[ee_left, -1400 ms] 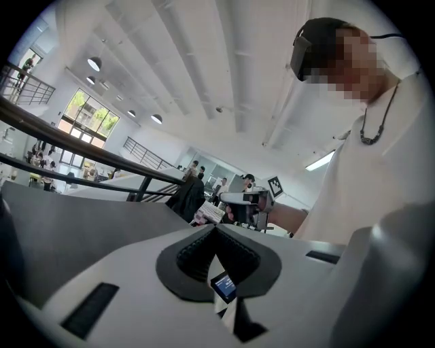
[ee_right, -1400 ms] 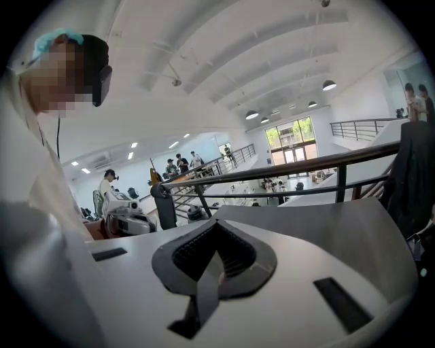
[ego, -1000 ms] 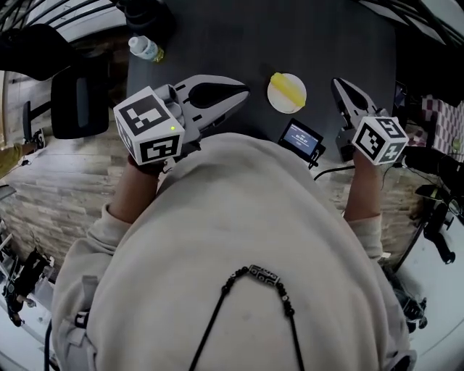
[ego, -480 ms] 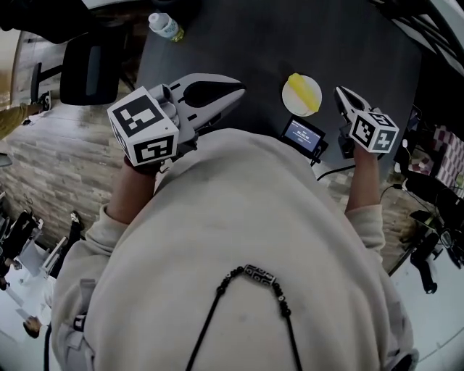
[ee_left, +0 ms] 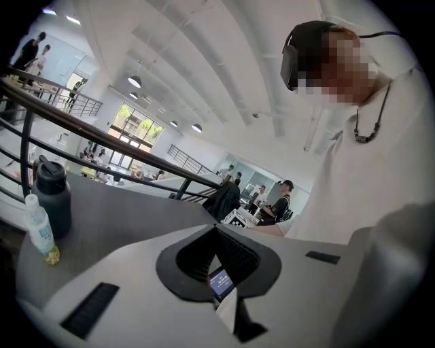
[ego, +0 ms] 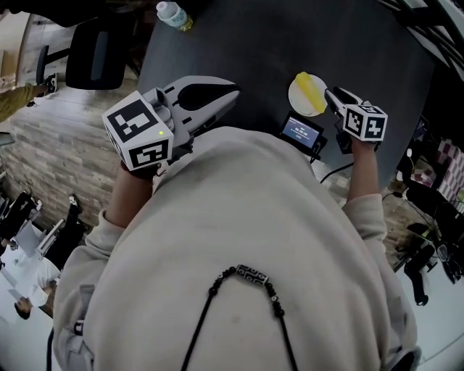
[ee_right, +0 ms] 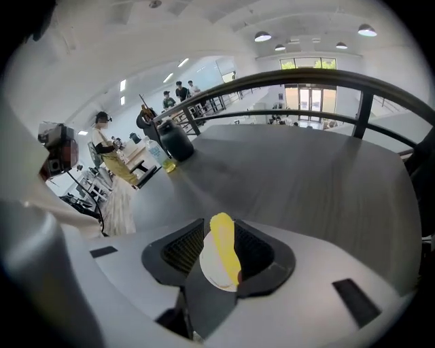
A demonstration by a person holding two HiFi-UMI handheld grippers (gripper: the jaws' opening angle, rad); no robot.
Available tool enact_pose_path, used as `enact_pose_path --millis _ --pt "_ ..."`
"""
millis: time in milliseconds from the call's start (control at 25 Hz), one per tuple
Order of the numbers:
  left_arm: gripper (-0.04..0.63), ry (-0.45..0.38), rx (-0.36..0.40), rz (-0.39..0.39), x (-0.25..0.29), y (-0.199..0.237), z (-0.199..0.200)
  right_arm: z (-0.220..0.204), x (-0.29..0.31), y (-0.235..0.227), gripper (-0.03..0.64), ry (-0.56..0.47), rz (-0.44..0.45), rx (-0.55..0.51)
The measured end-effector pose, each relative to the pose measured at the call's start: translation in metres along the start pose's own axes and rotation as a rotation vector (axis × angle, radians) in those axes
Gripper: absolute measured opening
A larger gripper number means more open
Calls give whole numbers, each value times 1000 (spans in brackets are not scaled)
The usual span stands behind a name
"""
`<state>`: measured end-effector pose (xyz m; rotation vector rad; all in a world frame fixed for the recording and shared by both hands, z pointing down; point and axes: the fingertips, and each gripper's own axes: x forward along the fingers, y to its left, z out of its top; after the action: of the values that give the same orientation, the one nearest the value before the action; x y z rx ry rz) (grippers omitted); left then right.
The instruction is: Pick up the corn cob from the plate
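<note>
Nearest, a cream sweatshirt [ego: 239, 239], both forearms reaching forward from it. Left gripper [ego: 233, 91] held roughly level above the near edge of the dark table [ego: 254, 43], jaws closed together on nothing. Between the arms, a small lit screen [ego: 301, 132]. Right gripper [ego: 328, 93] stretched further out and tipped steeply down, jaws partly apart, having just been opening, pads pressing nothing. Framed in their gap, just beyond the tips, a yellow corn cob [ego: 312, 92] lying across a small white plate [ego: 301, 101]. At the far corner, a water bottle [ego: 172, 14].
</note>
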<state>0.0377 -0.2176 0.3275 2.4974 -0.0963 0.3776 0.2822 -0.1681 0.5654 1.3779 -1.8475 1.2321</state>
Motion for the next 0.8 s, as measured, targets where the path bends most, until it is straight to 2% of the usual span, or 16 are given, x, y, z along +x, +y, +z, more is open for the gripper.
enact_pose_path --millis 240,640,800 --pt "0 -8 -24 52 15 -4 -4 -31 27 -21 181 120 37 -58" --pt "0 -31 -50 121 12 -8 -15 -56 56 -39 215 202 44 -94" --pt "0 -35 -63 141 13 -9 -20 -61 60 -49 229 233 13 -109"
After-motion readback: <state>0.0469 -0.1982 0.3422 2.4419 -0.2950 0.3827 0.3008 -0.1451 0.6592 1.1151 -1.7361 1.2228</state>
